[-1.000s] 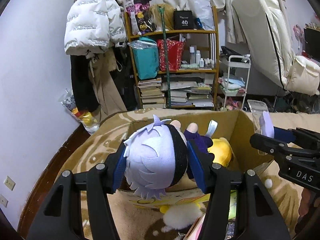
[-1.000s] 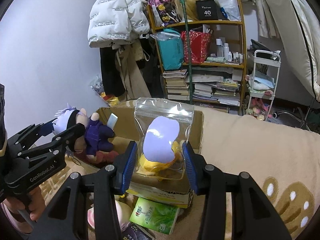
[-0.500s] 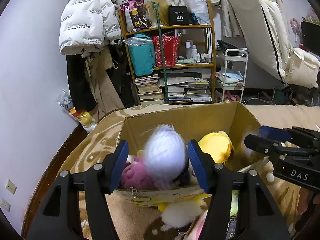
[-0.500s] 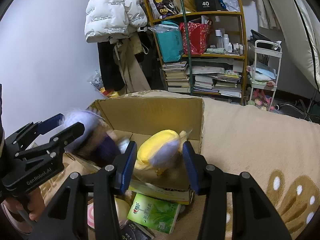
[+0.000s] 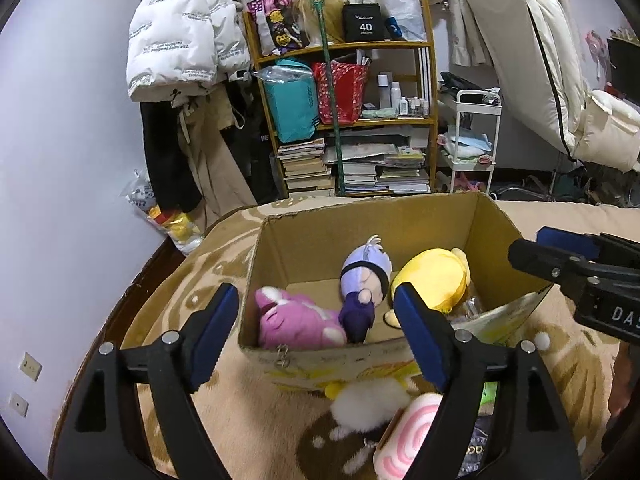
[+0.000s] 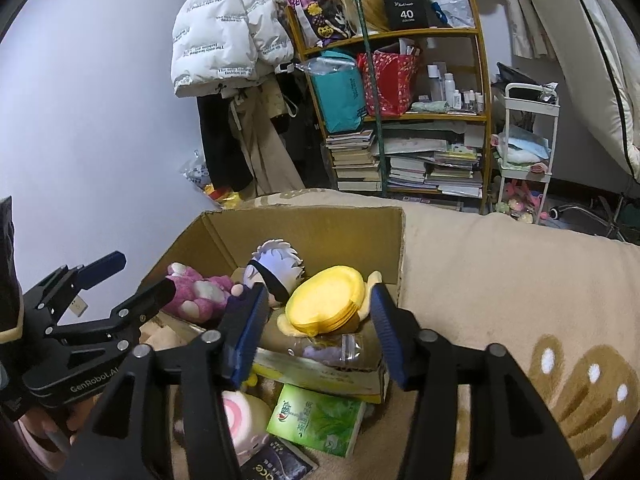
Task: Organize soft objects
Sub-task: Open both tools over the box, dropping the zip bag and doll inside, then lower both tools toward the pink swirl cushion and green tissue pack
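An open cardboard box (image 5: 360, 232) (image 6: 312, 228) sits on a beige blanket. Inside it lie a pink plush (image 5: 296, 320) (image 6: 196, 292), a lavender-haired doll (image 5: 364, 276) (image 6: 276, 268) and a yellow plush in a clear bag (image 5: 434, 278) (image 6: 328, 304). My left gripper (image 5: 318, 332) (image 6: 140, 274) hovers above the box's near edge; its jaws are opening with nothing pressed between them. My right gripper (image 6: 316, 336) (image 5: 532, 244) hangs over the box's right side; its jaws are opening too, and the bagged plush lies free below them.
In front of the box lie a pink swirl plush (image 5: 404, 436) (image 6: 240, 412), a white fluffy toy (image 5: 364, 400), a green tissue pack (image 6: 316, 420) and a dark packet (image 6: 276, 464). Behind stand a crowded wooden shelf (image 5: 344, 120) and a white cart (image 5: 476, 140).
Both grippers have let go. The doll dropped from the left jaws and the bagged yellow plush from the right jaws into the box. Both pairs of jaws stand wider.
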